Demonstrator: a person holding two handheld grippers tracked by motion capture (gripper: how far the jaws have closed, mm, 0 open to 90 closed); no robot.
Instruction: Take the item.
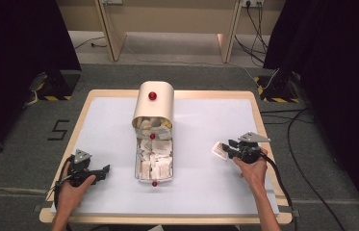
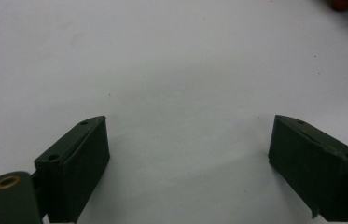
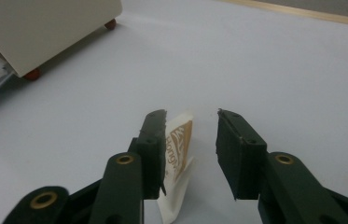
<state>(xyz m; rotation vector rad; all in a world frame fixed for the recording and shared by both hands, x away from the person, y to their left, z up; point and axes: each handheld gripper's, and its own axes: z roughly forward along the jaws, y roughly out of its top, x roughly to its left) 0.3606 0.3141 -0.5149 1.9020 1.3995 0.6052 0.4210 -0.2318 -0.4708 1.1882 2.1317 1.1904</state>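
White sachet (image 3: 179, 154) — between parted right gripper (image 3: 191, 140)

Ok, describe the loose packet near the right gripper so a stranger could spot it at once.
Start at the cream box with its long tray of packets in the middle of the white table. Go right to the right gripper. Between its open jaws sits a single white packet with brown print, the only one lying outside the tray.

- Left gripper (image 1: 104, 169): black body, grey three-cornered plate on top, blocky black jaws with small screw holes, brass-ringed pivot.
- Right gripper (image 1: 226, 148): same black build, grey plate, black cable trailing.
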